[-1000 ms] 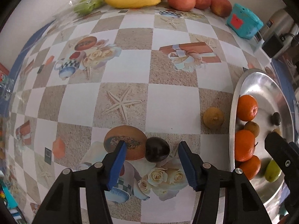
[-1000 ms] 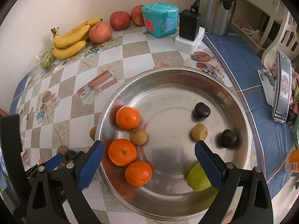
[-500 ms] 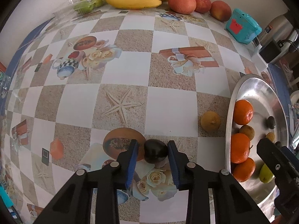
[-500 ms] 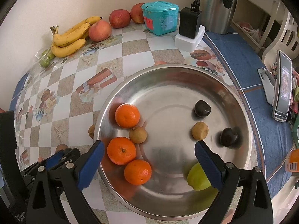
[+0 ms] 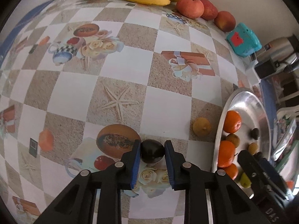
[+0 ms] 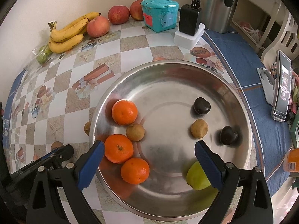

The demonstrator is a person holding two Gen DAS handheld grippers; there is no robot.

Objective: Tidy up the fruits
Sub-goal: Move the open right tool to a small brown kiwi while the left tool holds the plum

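Eight small fruits already in round steel basin — three oranges among them. Left gripper clamped on dark purple plum, just off checkered tablecloth. Right gripper wide open, empty, over basin. Yellow-brown round fruit beside the rim left — bananas and apples possibly too.

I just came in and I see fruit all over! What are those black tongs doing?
A person is sorting fruit into a big metal bowl. The left tongs have just been closing and now pinch a small dark fruit on the checkered tablecloth. The right tongs hang open over the bowl, holding nothing. The bowl already holds three oranges, two dark fruits, two small brown ones and a green one. One small brown fruit waits beside the bowl; bananas and apples sit by the wall.
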